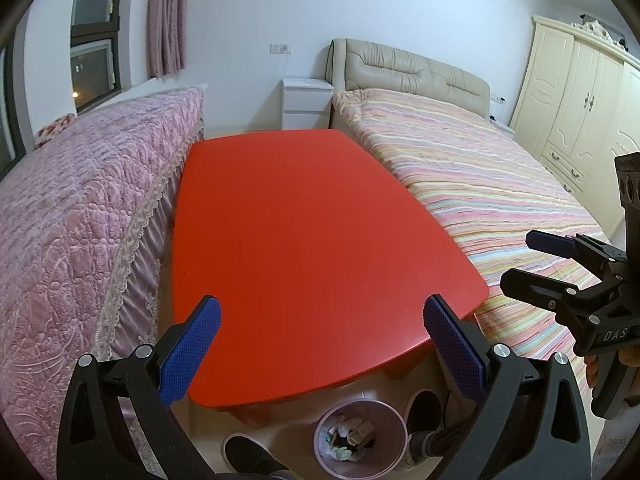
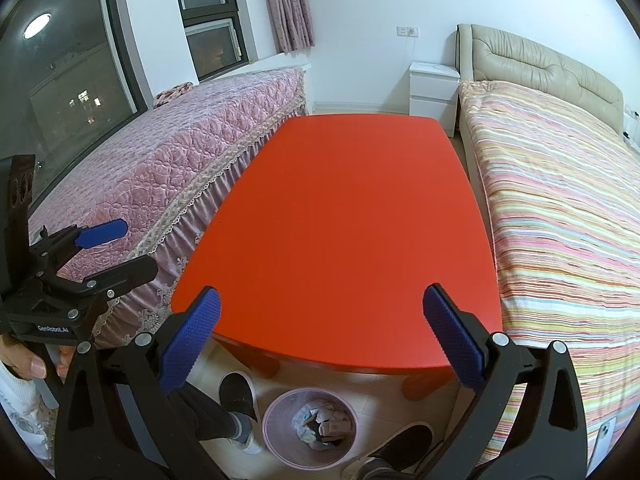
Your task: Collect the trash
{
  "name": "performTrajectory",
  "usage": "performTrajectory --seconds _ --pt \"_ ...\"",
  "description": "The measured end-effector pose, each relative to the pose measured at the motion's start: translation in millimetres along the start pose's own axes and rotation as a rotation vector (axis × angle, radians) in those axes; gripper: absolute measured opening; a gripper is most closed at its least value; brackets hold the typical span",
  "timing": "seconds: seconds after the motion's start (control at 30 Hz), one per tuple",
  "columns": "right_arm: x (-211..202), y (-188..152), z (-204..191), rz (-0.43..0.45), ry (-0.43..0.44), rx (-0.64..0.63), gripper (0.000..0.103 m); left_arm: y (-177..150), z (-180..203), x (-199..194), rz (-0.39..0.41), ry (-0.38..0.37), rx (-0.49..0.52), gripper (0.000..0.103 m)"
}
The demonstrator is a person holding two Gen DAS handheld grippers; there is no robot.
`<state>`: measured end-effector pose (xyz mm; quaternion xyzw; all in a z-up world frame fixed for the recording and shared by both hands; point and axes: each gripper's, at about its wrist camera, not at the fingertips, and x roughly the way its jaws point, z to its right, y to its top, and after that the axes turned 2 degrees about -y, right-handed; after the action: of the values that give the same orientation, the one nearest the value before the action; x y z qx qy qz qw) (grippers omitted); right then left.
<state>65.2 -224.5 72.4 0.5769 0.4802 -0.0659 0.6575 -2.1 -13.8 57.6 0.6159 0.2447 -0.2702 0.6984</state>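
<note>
One red table (image 1: 312, 240) is the landmark; its top is bare red. Two grippers are up above its near edge. The left gripper (image 1: 320, 344) has its jaws spread wide with nothing between the blue pads (image 1: 192, 356). The right gripper (image 2: 320, 340) is spread just as wide and also grips nothing. Each gripper also shows side-on in the other's view, held by a hand (image 2: 28, 360).

One pink trash bin (image 1: 362, 438) stands on the floor just in front of the table's near edge, below both grippers. The trash (image 2: 324, 424) sits inside it: crumpled paper and wrapper bits, too jumbled to count.

Two dark slippers (image 2: 238, 394) stand on the floor, one on each side of the bin.

There are two beds: one with a pink quilted cover (image 1: 80, 208) touching the table's left side, and one with a striped sheet (image 1: 480, 184) along its right side. One white nightstand (image 1: 306, 102) stands past the table's far end, between the beds. One cream wardrobe (image 1: 580, 104) is far right of the table, beyond the striped bed. One pink curtain (image 2: 288, 4) hangs by the window beyond the table's far left corner.
</note>
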Motion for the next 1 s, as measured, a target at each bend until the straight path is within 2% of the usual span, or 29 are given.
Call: performTrajectory --seconds 1.0 --pt "-0.1 -3.0 3.4 0.002 -0.005 0.005 0.099 0.6 1.9 0.3 -0.001 0.002 0.005 0.097"
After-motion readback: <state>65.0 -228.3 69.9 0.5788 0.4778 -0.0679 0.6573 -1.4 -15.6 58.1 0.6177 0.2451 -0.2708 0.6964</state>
